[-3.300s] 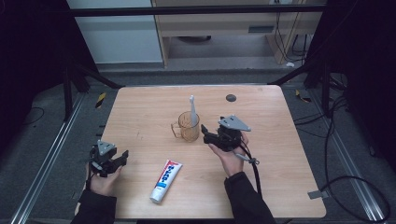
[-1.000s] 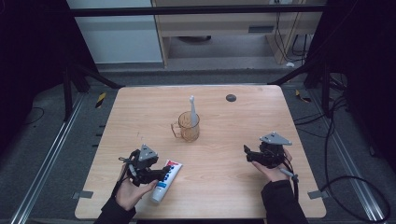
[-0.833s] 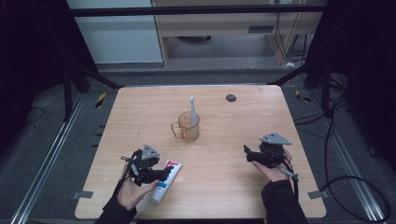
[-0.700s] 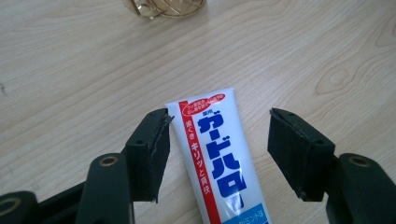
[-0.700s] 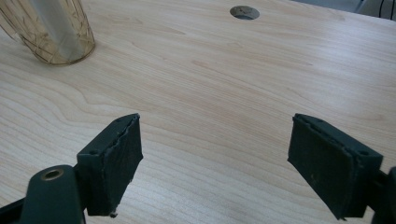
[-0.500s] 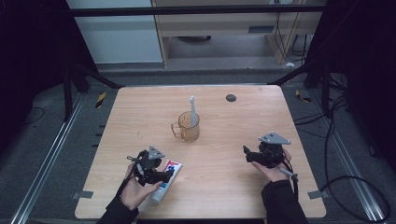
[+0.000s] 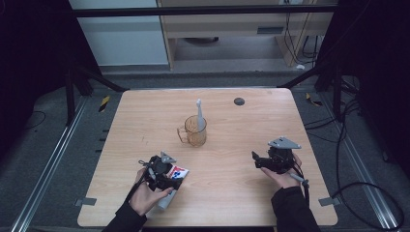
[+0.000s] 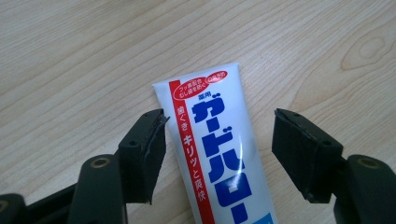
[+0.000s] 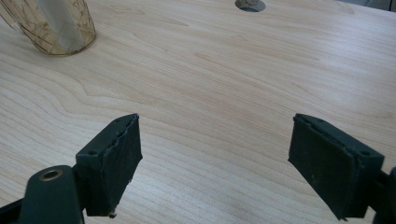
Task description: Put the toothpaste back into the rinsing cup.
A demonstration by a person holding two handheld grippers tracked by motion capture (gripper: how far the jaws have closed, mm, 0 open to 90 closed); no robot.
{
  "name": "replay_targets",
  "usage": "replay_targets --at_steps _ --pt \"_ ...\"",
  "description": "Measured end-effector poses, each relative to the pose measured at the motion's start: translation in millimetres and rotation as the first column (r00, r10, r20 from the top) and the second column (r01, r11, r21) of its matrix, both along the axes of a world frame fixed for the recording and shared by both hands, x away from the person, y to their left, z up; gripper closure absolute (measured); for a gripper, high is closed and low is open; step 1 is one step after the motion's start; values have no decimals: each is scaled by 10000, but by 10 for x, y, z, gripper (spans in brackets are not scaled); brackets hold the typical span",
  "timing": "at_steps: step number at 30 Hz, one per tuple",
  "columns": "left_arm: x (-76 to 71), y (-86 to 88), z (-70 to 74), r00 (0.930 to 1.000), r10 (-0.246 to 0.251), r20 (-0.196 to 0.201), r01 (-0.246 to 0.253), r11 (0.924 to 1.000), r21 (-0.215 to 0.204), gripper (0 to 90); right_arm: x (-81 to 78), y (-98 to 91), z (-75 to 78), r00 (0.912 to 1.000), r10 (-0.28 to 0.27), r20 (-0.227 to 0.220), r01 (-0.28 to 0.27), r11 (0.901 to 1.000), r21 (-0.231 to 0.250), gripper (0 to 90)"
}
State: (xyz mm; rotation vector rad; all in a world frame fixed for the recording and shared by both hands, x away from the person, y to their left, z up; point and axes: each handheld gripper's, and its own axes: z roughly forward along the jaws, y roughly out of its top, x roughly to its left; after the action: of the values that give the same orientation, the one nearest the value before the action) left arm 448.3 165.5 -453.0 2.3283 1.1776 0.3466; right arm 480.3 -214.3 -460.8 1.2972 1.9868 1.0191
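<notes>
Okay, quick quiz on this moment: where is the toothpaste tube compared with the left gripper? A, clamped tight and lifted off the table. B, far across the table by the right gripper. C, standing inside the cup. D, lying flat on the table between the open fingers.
D: in the left gripper view the toothpaste tube lies flat on the table, with the left gripper open and a gap between the tube and each of its fingers.

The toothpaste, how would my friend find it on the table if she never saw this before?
Start at the wooden table and find the amber glass mug in the middle with a white toothbrush standing in it. Come toward the person's left hand: the toothpaste lies flat there, between the open jaws of the left gripper. It is the only white tube, with a red stripe and blue letters.
</notes>
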Motion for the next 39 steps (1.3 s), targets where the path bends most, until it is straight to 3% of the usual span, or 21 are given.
replay_targets --at_steps 18,23,33,39 --pt "105 -8 -171 9950 43 -1001 0 9991 429 343 10 41 -3 9998 85 -170 -86 9999 -64 167" --pt "147 0 -210 9897 170 -1422 -132 9995 279 336 16 41 -10 9998 66 -206 -68 9999 -101 167" --pt "130 -34 -197 9884 620 -1388 -557 9972 489 407 18 44 -18 9997 73 -243 -75 9999 -111 167" --pt "124 -18 -182 9856 735 -1521 -699 9971 291 492 21 43 -24 9996 46 -268 -51 9999 -160 167"
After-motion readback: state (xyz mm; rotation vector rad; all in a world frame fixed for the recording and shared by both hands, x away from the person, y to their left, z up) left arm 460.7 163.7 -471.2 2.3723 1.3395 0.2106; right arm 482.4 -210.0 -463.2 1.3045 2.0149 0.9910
